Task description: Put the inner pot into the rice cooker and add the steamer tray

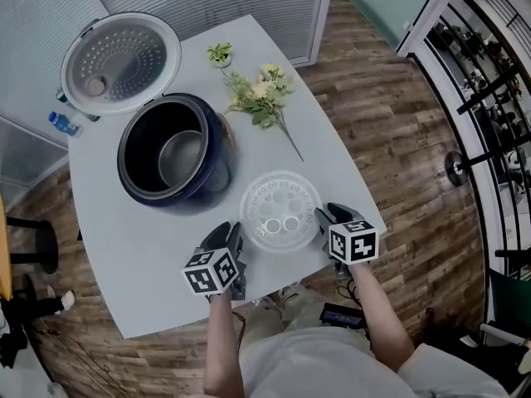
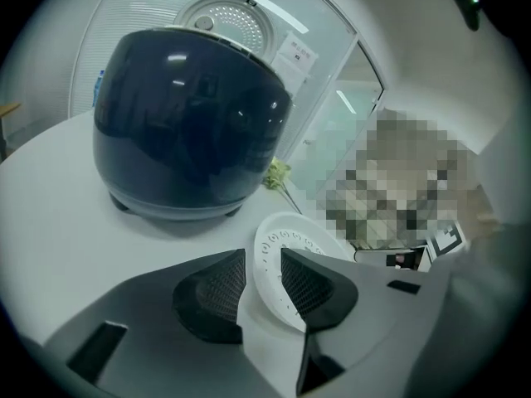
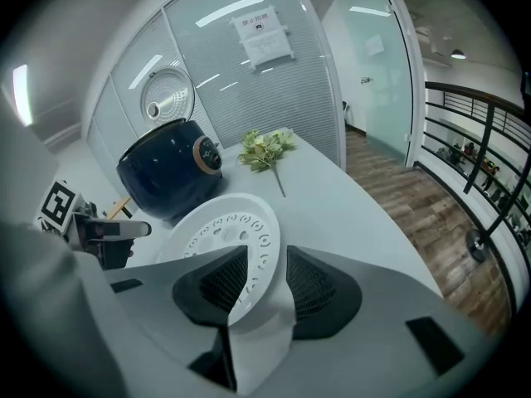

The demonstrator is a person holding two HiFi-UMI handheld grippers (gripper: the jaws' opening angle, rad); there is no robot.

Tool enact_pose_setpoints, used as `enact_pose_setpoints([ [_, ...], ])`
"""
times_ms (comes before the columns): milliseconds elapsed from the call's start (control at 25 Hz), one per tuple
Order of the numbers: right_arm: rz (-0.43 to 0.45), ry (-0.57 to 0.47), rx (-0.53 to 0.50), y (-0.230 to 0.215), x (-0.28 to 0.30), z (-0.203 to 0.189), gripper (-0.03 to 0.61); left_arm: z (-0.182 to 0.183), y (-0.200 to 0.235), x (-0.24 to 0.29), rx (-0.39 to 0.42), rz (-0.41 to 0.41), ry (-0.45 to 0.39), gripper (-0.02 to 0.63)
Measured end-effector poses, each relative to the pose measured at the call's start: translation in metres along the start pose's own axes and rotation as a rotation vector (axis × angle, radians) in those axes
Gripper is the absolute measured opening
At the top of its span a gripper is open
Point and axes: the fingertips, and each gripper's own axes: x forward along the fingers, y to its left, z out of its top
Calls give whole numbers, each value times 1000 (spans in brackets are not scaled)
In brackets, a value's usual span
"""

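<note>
The dark blue rice cooker (image 1: 214,179) stands open at the table's left, its lid (image 1: 120,60) swung back and the metal inner pot (image 1: 178,157) inside it. The white perforated steamer tray (image 1: 280,210) lies on the table in front of it. My left gripper (image 1: 231,232) is at the tray's left rim and my right gripper (image 1: 328,215) at its right rim. In the left gripper view the tray's rim (image 2: 286,243) sits between the open jaws of the left gripper (image 2: 264,284). The right gripper (image 3: 267,284) likewise straddles the tray's rim (image 3: 224,226), open.
A spray of artificial flowers (image 1: 261,94) and a small potted plant (image 1: 220,54) lie beyond the tray. A blue-capped bottle (image 1: 62,123) stands near the table's left edge. The near table edge runs just behind both grippers. Glass partitions stand behind the table.
</note>
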Motion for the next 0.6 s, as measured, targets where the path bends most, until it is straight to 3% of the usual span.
enact_pose_setpoints([
  [240, 33, -14, 45, -5, 9, -8, 143, -12, -1, 19, -20, 1, 25, 155],
  [600, 81, -52, 126, -8, 17, -13, 141, -29, -1, 36, -52, 7, 47, 155],
])
